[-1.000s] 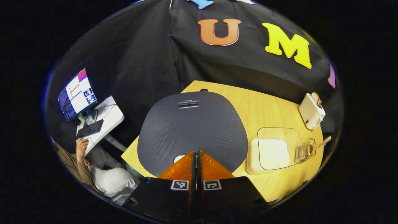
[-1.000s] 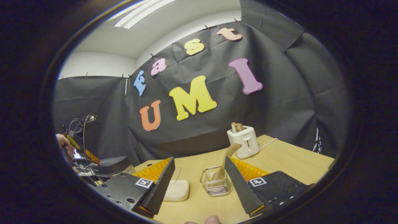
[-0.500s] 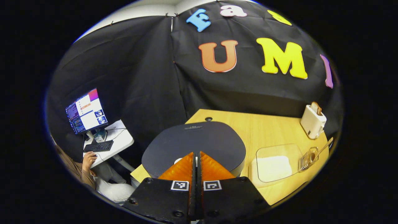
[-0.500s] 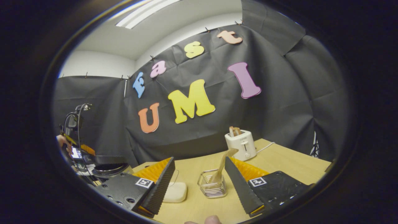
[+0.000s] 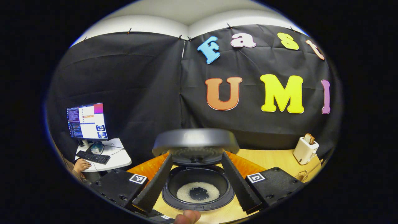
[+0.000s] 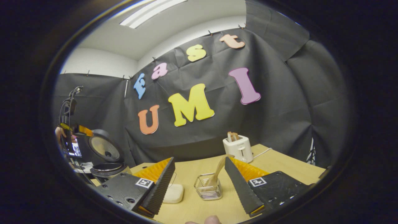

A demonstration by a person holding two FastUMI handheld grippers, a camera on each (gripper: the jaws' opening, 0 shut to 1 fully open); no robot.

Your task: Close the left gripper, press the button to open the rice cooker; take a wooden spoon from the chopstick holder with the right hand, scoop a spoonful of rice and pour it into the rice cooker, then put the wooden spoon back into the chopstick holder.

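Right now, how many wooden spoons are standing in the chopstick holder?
1. A single wooden spoon leans in the wire chopstick holder on the table, ahead of the open right hand-held gripper. Nothing else rises above the holder's rim.

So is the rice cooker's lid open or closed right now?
Open. The lid stands tilted up behind the rice cooker, and you can see down into the pot, where some rice lies.
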